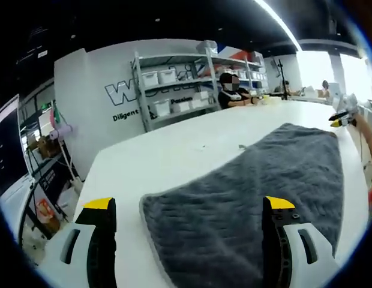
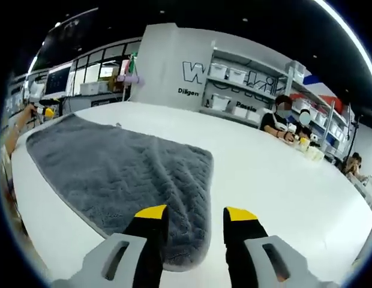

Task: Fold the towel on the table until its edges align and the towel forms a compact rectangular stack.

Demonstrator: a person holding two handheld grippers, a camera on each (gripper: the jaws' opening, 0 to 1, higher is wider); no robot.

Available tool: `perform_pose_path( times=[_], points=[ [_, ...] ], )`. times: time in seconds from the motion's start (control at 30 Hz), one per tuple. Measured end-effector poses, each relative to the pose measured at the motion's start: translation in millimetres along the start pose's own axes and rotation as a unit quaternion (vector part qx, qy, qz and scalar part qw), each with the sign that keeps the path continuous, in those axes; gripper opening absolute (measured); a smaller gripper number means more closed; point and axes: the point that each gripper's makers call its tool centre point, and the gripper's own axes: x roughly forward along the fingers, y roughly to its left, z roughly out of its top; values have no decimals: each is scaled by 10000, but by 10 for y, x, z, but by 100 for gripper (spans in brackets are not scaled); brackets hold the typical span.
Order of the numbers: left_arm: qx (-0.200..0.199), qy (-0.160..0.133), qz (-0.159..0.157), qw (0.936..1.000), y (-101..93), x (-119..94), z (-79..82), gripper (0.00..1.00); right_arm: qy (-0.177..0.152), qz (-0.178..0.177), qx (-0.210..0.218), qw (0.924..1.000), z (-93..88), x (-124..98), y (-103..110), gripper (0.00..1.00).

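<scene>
Grey towel (image 1: 252,198), one, lying spread out and flat on the white table (image 1: 174,156), single layer as far as can be seen; no fold is visible, so the whole job of folding appears left to do.

Tools, two. Left tool (image 1: 189,207), yellow-tipped jaws spread wide, holding nothing, poised over one short end of the towel with one jaw above the cloth and the other above bare table. Right tool (image 2: 195,215), jaws parted by a narrower gap, released, hovering at the opposite short end near a rounded corner of the towel (image 2: 126,171); whether either tool touches the cloth cannot be told.

Edges: none aligned yet, no stack formed. Judged stage: start, both ends about to be gripped.

Beyond the table: shelving unit (image 1: 186,84) with white storage bins, one, against a grey lettered wall (image 1: 96,96). Seated people at the far side of the table, at least three in the right gripper view, small and indistinct.
</scene>
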Motion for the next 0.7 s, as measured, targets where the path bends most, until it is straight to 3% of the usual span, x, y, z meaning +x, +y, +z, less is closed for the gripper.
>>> perform_pose_path(
  times=[0.13, 0.37, 0.57, 0.7],
  points=[
    [-21, -48, -180, 9998, -168, -94, 10, 99, -119, -18, -78, 9999, 10, 0, -19, 41],
    [-30, -50, -271, 9996, -380, -361, -88, 99, -428, 127, 79, 9990, 95, 15, 2, 68],
    [-260, -40, -423, 9988, -552, -608, -220, 99, -354, 239, 53, 9991, 55, 14, 17, 82],
    [-179, 142, -410, 9989, -701, -844, -368, 99, -271, 349, 69, 9990, -20, 6, 12, 88]
  ],
)
